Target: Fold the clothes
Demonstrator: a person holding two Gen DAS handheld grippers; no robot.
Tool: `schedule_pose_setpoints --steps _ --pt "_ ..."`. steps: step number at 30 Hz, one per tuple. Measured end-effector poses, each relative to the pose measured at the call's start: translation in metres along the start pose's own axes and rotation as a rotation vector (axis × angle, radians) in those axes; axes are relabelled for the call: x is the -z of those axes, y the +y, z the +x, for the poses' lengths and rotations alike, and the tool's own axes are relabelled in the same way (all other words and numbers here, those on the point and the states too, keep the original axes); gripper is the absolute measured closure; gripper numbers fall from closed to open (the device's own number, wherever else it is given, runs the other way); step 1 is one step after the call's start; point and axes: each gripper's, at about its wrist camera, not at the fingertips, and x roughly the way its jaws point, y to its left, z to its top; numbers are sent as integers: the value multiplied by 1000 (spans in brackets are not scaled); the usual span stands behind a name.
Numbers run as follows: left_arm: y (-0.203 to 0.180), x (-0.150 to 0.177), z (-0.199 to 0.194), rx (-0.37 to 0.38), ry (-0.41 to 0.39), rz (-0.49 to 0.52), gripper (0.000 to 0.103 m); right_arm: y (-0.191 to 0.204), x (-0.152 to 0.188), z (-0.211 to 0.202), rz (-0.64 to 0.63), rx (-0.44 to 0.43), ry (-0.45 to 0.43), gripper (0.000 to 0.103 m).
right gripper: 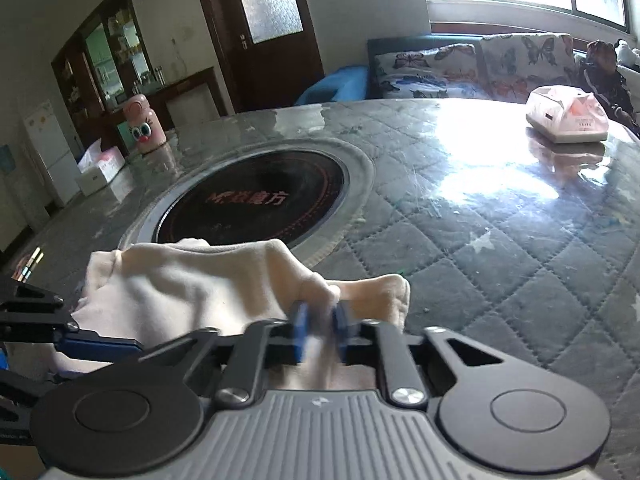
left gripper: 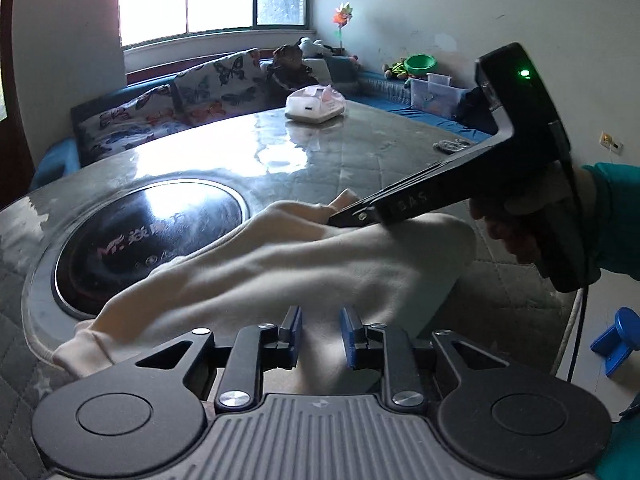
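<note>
right tongs (right gripper: 320, 322) pinching cream garment (right gripper: 180, 284) fold, fully closed | left tongs (left gripper: 320, 330) gaping slightly over cloth, gripping nothing | garment lying beside worktop (right gripper: 480, 220) cooktop (right gripper: 256, 204)

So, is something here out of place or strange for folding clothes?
Mostly the surface: the cream garment lies bunched on a quilted table, partly over a built-in round cooktop, an odd spot for cloth. The right tool is shut on a fold of it. Nothing looks spilled or damaged.
</note>
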Motion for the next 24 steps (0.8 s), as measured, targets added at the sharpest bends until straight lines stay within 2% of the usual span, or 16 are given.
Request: schedule_pose_setpoints --steps 5,10,12,15,17,21,24 --pt "4 4 -1 0 5 5 73 21 -13 -17 -154 134 -77 100" --pt "9 7 -2 8 4 -6 71 15 -8 5 -152 225 -27 103" --pt "12 5 -5 1 2 -15 65 10 -4 7 -109 214 -21 103" --pt "21 0 -12 -19 -26 -24 64 17 -9 -6 -118 221 -70 103" --pt "31 -6 -16 -50 -48 -44 64 23 -14 -15 -120 180 -102 102" --pt "65 -9 -16 -130 -61 -158 64 35 -20 -7 -116 64 -89 100" --pt "90 -10 -11 -156 -51 -241 66 40 -21 14 -101 28 -55 100"
